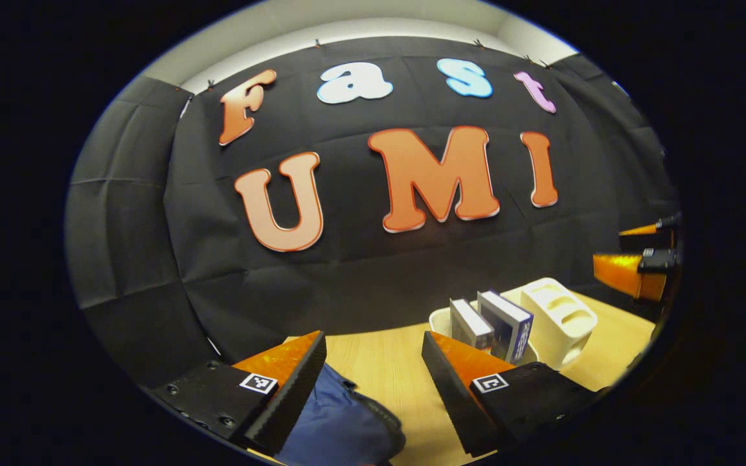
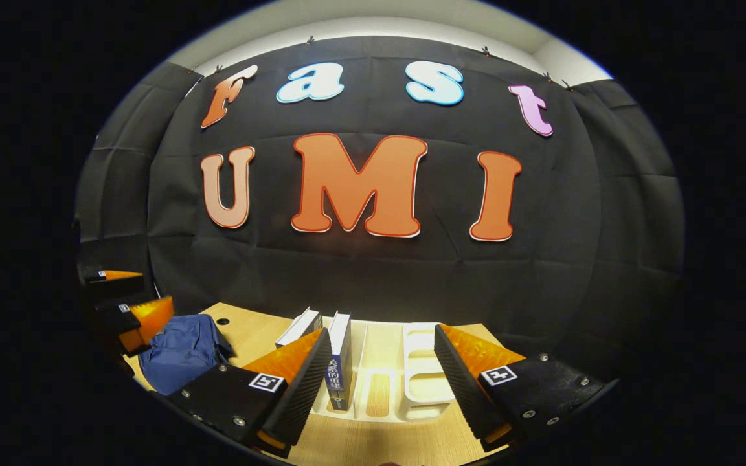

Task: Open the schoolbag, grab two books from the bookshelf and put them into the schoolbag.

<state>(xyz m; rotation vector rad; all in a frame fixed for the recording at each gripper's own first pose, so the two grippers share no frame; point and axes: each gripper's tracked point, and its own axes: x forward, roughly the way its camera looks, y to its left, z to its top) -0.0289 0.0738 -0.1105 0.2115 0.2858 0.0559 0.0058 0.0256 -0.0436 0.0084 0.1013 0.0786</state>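
Note:
A blue schoolbag (image 1: 340,421) lies on the wooden table just below my left gripper (image 1: 373,375), whose jaws stand wide open and hold nothing. The same schoolbag (image 2: 182,353) sits at the left in the right gripper view. Two books (image 1: 493,323) stand upright in a white bookshelf (image 1: 557,317) to the right. My right gripper (image 2: 383,369) hovers open in front of that bookshelf (image 2: 421,375), with the two books (image 2: 339,362) by its left finger, untouched. The other gripper (image 2: 130,310) is seen above the bag.
The light wooden table (image 1: 386,362) reaches back to the black cloth wall. The right gripper (image 1: 632,268) appears at the far right edge of the left gripper view. The shelf's right slots hold nothing.

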